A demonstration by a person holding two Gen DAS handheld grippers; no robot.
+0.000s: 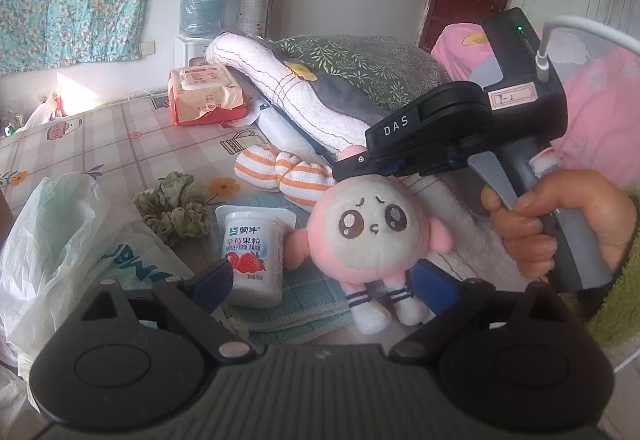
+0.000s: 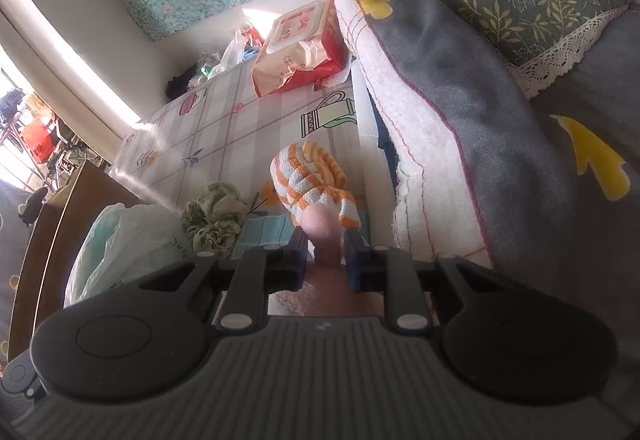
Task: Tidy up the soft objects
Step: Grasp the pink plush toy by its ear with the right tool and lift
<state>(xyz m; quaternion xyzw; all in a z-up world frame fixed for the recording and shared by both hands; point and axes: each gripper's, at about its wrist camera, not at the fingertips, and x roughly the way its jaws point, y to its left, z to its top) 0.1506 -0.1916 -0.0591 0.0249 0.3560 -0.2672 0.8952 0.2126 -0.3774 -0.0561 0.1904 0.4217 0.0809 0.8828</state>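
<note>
Right gripper (image 2: 325, 254) clamped tight on the pink ear of the plush doll (image 1: 374, 230); left gripper (image 1: 324, 280) spread wide, straddling the doll, touching nothing.

The plush doll (image 2: 326, 236) is almost wholly hidden behind the right gripper's (image 2: 325, 260) fingers (image 2: 298, 260).

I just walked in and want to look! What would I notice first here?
Probably the pink doll with big sad eyes, at the middle of the bed. The right gripper has its jaws pinched on the pink tuft on top of its head. A strawberry yogurt cup stands just left of it.
</note>
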